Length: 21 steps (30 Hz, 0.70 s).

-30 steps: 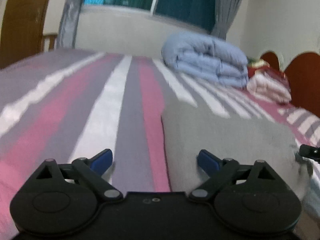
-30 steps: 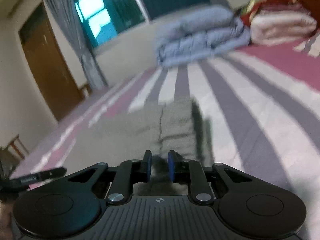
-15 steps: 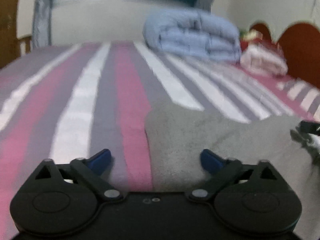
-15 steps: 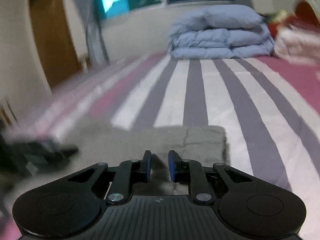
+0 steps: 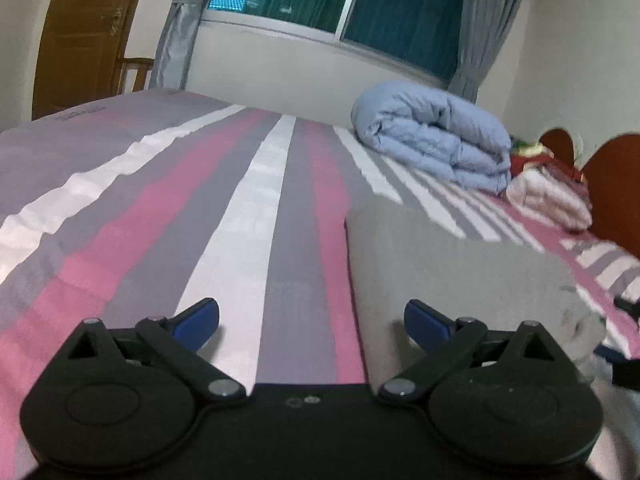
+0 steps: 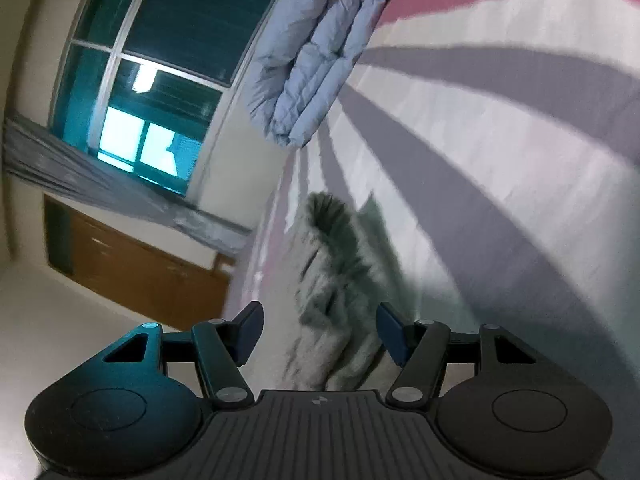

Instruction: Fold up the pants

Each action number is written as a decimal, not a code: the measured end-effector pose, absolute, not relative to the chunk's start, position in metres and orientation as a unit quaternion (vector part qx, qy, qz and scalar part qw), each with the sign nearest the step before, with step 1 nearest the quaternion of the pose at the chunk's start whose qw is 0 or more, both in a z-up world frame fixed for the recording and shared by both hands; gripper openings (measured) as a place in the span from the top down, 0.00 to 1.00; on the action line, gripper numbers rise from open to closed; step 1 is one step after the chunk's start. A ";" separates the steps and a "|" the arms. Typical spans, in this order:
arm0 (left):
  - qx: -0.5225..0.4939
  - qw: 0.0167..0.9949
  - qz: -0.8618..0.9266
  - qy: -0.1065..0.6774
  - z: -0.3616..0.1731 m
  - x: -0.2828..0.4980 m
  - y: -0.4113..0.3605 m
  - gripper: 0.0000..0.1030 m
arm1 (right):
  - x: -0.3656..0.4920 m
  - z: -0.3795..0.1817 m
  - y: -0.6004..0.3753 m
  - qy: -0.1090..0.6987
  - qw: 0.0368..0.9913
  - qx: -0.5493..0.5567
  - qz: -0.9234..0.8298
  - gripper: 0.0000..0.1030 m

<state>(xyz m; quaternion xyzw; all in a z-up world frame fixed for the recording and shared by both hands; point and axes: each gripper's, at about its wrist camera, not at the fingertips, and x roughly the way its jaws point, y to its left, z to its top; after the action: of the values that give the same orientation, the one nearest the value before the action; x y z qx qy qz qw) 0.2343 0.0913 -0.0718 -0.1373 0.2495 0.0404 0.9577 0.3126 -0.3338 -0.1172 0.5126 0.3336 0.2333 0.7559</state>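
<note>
A striped bed [image 5: 256, 208] filled a curtained bedroom, a blue quilt [image 5: 432, 144] folded near the headboard. Grey pants [image 5: 452, 264] lay folded on it. The left gripper [image 5: 312, 320] stood spread wide; the right gripper [image 6: 320, 324] had just been opening, pants between its jaws, unpinched.

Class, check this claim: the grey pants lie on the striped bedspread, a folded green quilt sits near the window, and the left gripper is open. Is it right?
One detail is wrong: the folded quilt is light blue, not green, as the left wrist view shows. The grey pants do lie on the striped bedspread, and the left gripper is open.
</note>
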 end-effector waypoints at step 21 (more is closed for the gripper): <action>-0.156 0.952 0.046 0.259 -0.088 0.239 0.096 0.10 | 0.335 -0.095 -0.300 0.318 0.824 0.406 0.233 0.83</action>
<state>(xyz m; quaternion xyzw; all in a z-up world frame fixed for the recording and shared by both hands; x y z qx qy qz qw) 0.2395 0.0964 -0.0883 -0.1560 0.2588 0.0464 0.9521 0.3354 -0.2996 -0.0947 0.4061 0.3181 0.2334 0.8243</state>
